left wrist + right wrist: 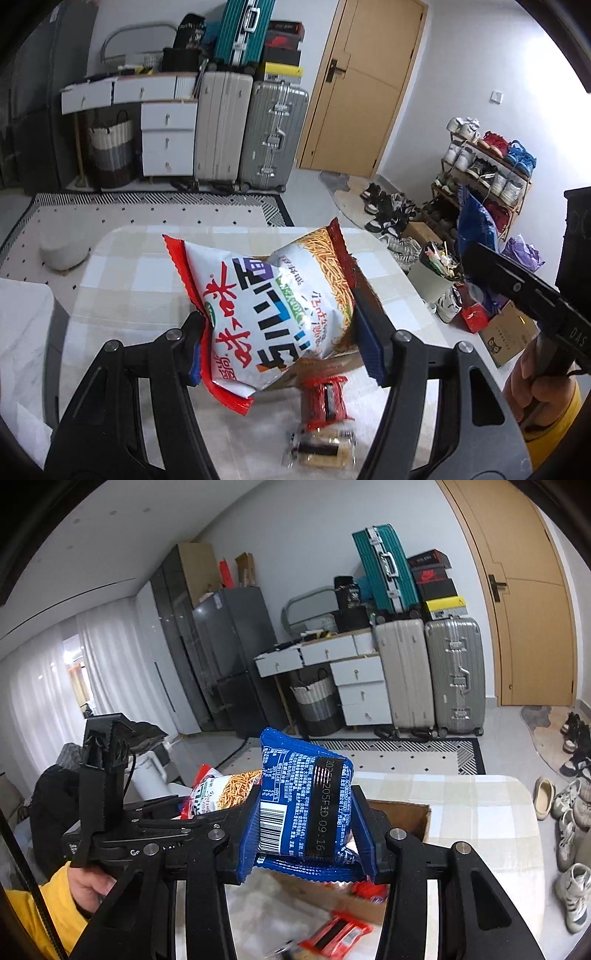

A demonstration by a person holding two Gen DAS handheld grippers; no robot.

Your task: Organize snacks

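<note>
My left gripper [282,343] is shut on a big white and red snack bag [266,310] with noodle sticks printed on it, held above the checked tablecloth [122,273]. That bag [218,794] also shows at the left in the right wrist view. My right gripper [306,823] is shut on a blue snack packet [299,805], its barcode side facing the camera, held over a brown cardboard box [406,812]. Below the left gripper lie a small red packet [327,402] and a clear packet of biscuits [321,446]. Another red packet [338,936] lies below the right gripper.
Suitcases [273,136] and white drawers [168,140] stand against the far wall beside a wooden door [369,85]. A shoe rack [487,166] and loose shoes are at the right. A white bin [432,277] stands by the table's right edge. A hand in a yellow sleeve [77,890] holds the left gripper's handle.
</note>
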